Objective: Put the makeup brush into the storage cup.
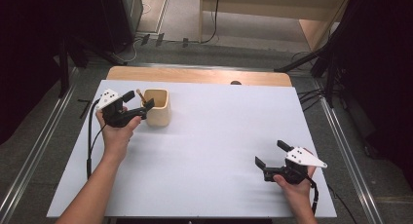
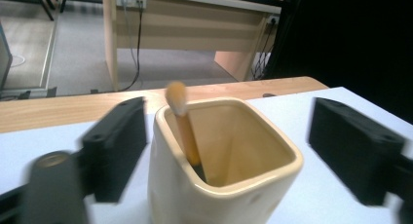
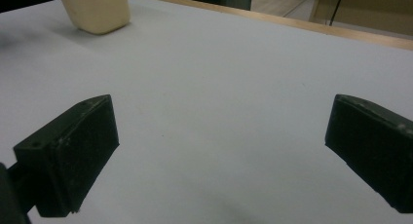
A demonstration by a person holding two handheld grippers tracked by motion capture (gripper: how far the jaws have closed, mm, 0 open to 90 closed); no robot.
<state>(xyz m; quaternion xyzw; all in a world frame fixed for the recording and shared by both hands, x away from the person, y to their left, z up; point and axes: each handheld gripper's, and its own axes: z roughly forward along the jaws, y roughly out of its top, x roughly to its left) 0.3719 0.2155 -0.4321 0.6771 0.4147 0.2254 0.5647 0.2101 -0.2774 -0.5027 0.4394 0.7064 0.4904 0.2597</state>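
Note:
A cream square cup (image 1: 159,108) stands on the white table at the back left. A wooden stick (image 2: 185,131) with a pale rounded tip leans inside it against the corner nearest my left gripper, poking above the rim (image 1: 140,93). My left gripper (image 1: 139,101) is open and close against the cup's left side. In the left gripper view the cup (image 2: 229,185) sits between the two spread jaws of the left gripper (image 2: 238,136), which hold nothing. My right gripper (image 1: 271,154) hovers open over bare table at the front right, far from the cup (image 3: 97,9); nothing lies between the right gripper's (image 3: 221,146) jaws.
The white table top (image 1: 214,136) has a wooden strip (image 1: 195,75) along its far edge. Metal rails run along both sides on the floor. A wooden desk (image 2: 195,24) and cables stand beyond the table.

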